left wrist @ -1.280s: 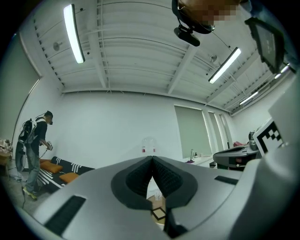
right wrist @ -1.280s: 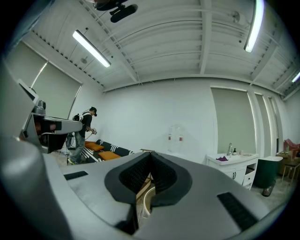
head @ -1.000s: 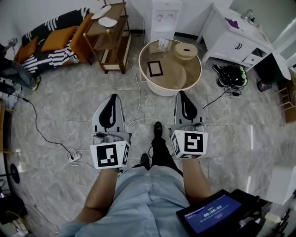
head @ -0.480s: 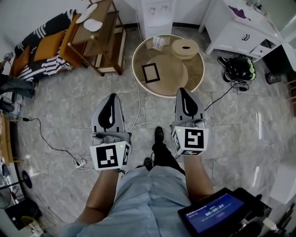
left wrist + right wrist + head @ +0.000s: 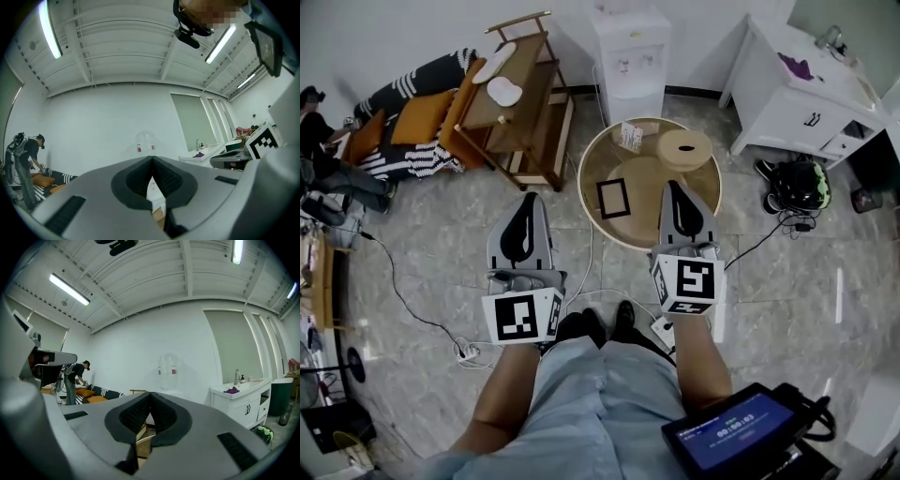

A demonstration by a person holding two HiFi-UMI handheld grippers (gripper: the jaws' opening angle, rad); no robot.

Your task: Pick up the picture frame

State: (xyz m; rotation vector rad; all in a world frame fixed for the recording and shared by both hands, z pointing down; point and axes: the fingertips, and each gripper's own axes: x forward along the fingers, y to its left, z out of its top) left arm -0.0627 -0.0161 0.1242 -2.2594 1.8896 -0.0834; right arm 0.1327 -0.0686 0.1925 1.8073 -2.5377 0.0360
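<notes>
A small black picture frame [image 5: 613,198] lies flat on a low round wooden table [image 5: 594,157] ahead of me. My left gripper [image 5: 525,204] is held level over the floor, left of the table, jaws shut and empty. My right gripper [image 5: 675,194] reaches over the table's near edge, to the right of the frame, also shut with nothing in it. In both gripper views the jaws [image 5: 152,158] [image 5: 150,394] meet at the tips and point at the far wall; the frame is not seen there.
On the table stand a round wooden box [image 5: 685,148] and a small printed carton [image 5: 630,136]. A wooden shelf rack [image 5: 517,94] stands left of it, a water dispenser [image 5: 628,47] behind, a white cabinet [image 5: 797,89] at right. Cables [image 5: 412,300] cross the floor. A person [image 5: 323,155] is by the sofa at far left.
I have stepped forward: the table has drawn closer, and the right gripper's tip now lies over its near edge. Both grippers stay shut.
</notes>
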